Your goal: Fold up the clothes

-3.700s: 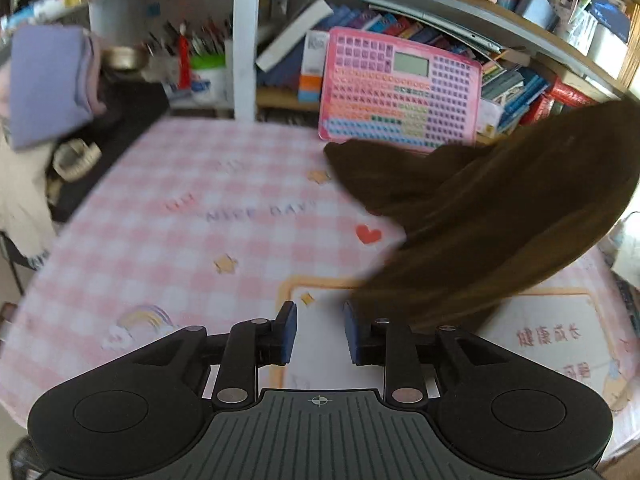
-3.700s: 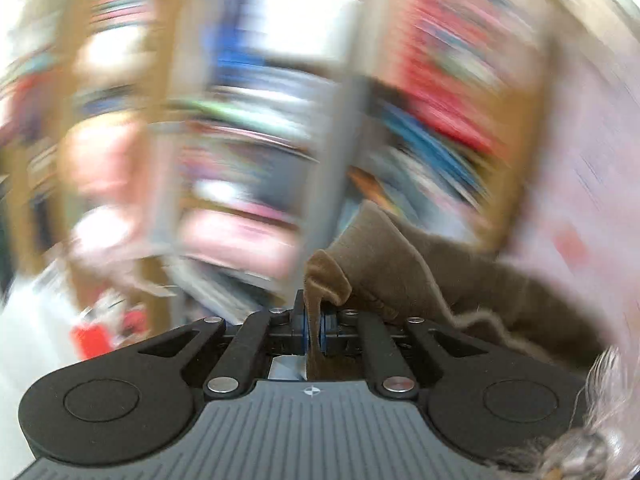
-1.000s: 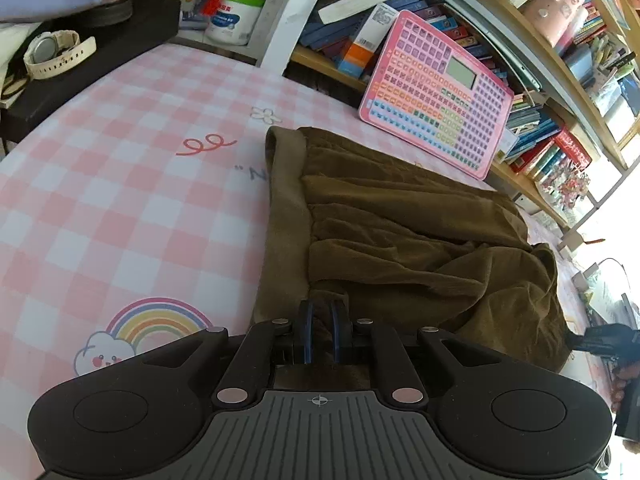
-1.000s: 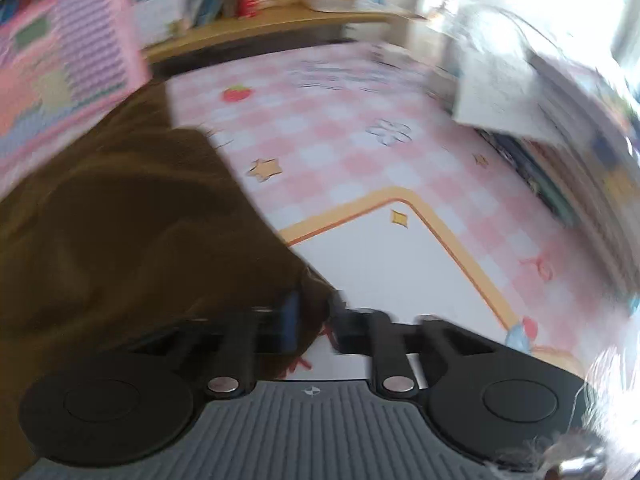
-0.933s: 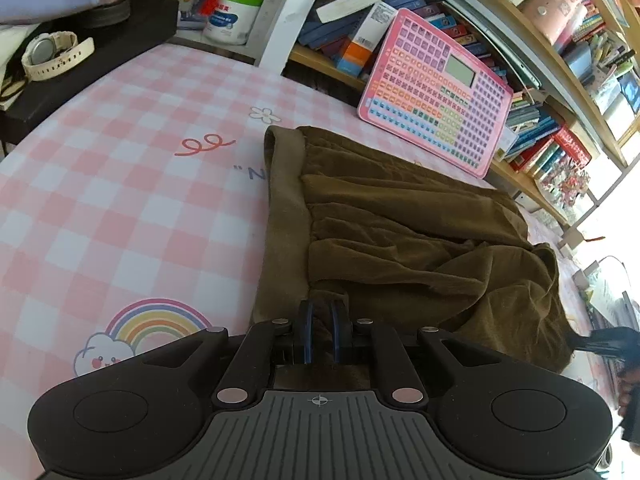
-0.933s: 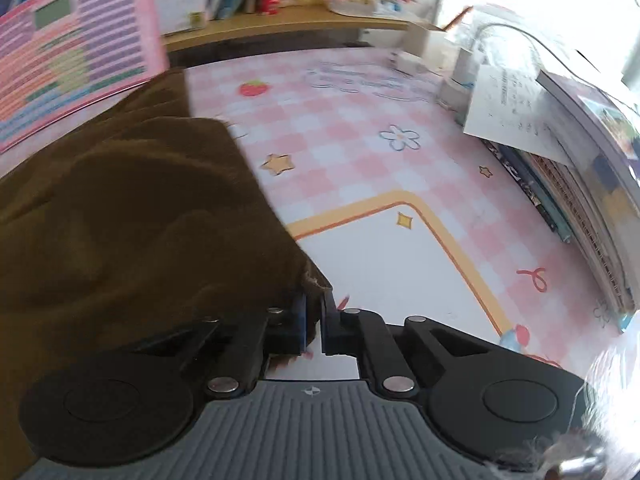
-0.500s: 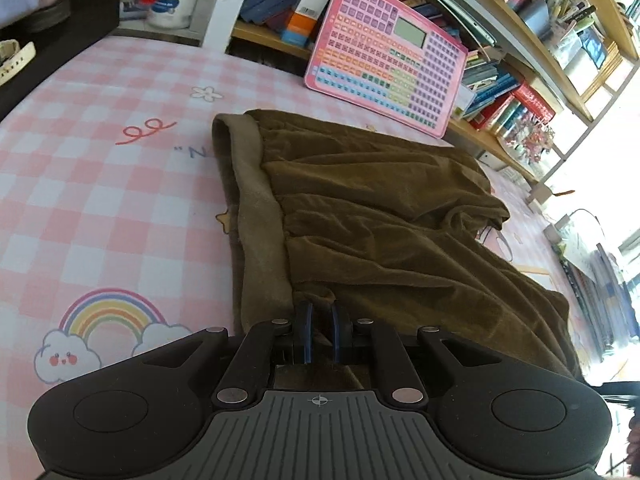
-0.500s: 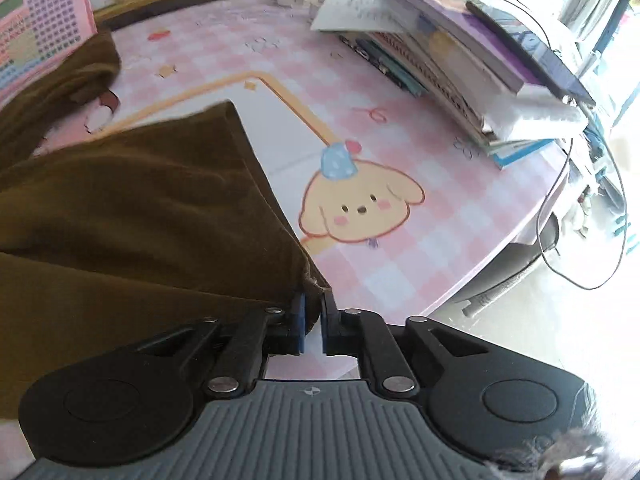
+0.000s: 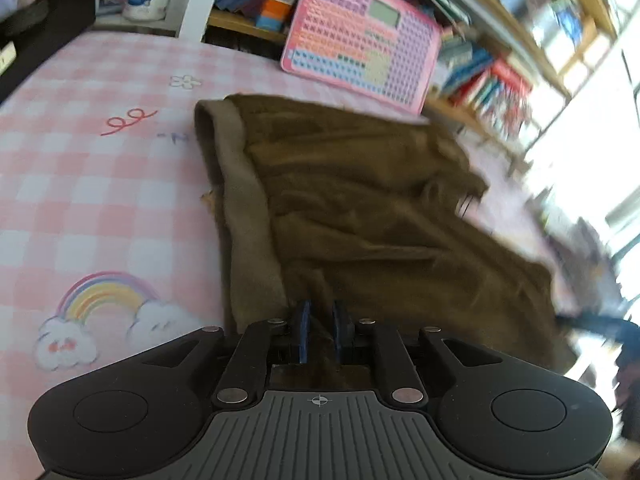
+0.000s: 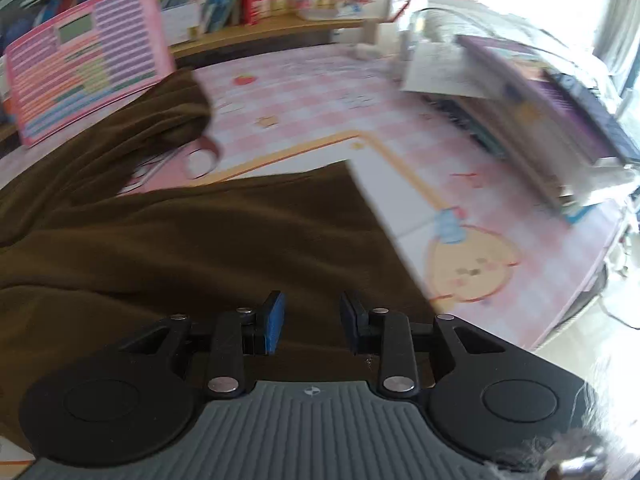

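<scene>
The brown garment [image 9: 372, 208] lies spread on the pink checked tablecloth [image 9: 100, 184], near a pink toy keyboard [image 9: 360, 36] at the far edge; the left gripper [image 9: 319, 330] pinches its near edge. The right gripper [image 10: 311, 322] is opening above the cloth, its pads clear of the fabric.

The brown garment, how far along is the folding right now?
Done: the brown garment is spread out on the pink checked table. In hand: the left gripper pinches its near edge, while the right gripper is opening, nothing pinched. Left: every fold; no layer is turned over yet.
</scene>
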Available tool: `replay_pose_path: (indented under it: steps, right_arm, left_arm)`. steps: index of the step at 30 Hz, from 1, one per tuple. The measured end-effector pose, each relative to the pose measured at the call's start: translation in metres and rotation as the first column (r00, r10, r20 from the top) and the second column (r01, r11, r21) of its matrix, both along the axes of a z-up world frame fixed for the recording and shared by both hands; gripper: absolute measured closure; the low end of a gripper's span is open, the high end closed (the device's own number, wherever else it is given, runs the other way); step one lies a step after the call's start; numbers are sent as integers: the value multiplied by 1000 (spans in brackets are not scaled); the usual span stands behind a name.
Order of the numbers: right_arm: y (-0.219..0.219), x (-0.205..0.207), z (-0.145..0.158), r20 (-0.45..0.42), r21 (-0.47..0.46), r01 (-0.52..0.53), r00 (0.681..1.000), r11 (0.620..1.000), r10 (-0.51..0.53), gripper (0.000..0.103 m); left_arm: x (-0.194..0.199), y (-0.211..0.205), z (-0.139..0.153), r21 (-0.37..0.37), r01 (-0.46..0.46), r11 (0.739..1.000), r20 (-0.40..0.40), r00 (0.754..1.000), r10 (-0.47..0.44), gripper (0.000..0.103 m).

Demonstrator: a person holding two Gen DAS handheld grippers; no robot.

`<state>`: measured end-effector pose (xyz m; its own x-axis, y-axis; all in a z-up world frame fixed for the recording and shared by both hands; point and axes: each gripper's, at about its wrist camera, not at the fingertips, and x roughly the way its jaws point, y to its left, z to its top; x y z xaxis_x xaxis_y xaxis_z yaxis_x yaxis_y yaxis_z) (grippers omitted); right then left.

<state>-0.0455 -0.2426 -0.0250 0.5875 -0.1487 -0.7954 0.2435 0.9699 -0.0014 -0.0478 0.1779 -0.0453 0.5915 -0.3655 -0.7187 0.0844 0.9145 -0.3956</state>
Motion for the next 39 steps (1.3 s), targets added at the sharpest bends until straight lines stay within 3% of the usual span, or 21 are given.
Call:
replay_pose_path:
  steps: [3,9,14,17,26,31,36,39]
  right_arm:
    - [11,4,-6,-20,5,-39,999,999,39,74]
    - [22,9,-15,-46,2,-63,997,998,63,74]
    - [29,12,-19,-55,-2,-88,995,996,88,74]
    - [33,11,-22,-55,5,-96,994,995,96,74]
    - [50,8,-23,-50,15,-179,983,984,179,73]
    - [76,9,-24,-56,15,-288,956,958,288,73]
    - [98,14,-23,-69,27,-424,903,905,425,72]
    - [91,24,-17,-65,90,-450,888,889,456,72]
  left_arm:
    - [-6,7,4,-21,-6,1000,9,1000,6,89]
    - [16,8,20,-61,-86,994,109,990,92,88]
    - [31,-3,-4,-14,-88,996,28,996,88,89]
    - [27,5,-12,-22,-130,991,18,991,131,98]
    - [13,23,-10,3,-223,975,17,975,223,98]
    - [0,43,-9,5,-307,952,18,952,307,98]
    - [-10,58,-9,3,-372,928,25,928,371,98]
    - [-11,53,-2,29,-385,923,33,923,384,98]
